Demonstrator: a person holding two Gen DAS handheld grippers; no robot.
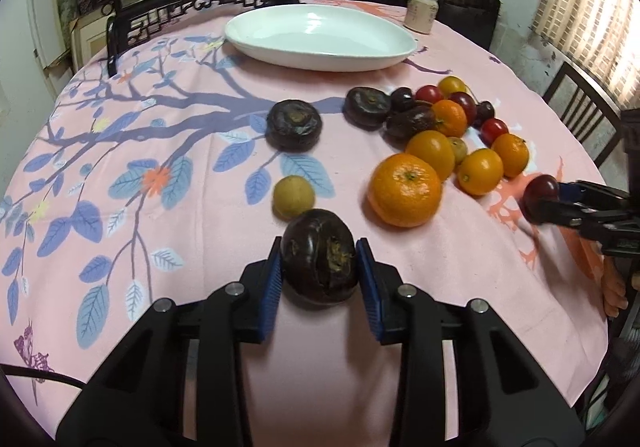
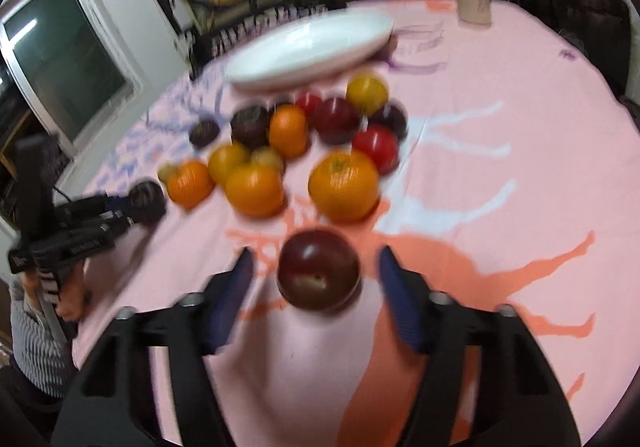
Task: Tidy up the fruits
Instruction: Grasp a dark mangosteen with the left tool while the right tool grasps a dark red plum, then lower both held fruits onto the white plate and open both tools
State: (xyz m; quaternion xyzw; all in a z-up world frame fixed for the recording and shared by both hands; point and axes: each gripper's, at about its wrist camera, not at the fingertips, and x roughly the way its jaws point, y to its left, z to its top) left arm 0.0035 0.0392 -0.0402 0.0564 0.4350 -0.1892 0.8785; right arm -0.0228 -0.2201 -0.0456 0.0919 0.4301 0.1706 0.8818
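Note:
My left gripper (image 1: 318, 271) is shut on a dark purple round fruit (image 1: 319, 255), its blue pads against both sides. It also shows in the right wrist view (image 2: 146, 201). My right gripper (image 2: 316, 275) is open around a dark red plum (image 2: 318, 269), with gaps on both sides. The plum shows in the left wrist view (image 1: 540, 193). A pile of oranges (image 1: 404, 189), red plums (image 1: 494, 129) and dark fruits (image 1: 366, 107) lies on the pink cloth. An empty white oval dish (image 1: 320, 35) sits at the back.
A lone dark fruit (image 1: 294, 125) and a small yellow-green fruit (image 1: 293, 196) lie left of the pile. A beige jar (image 1: 420, 13) stands behind the dish. Dark chairs ring the round table (image 1: 120, 127).

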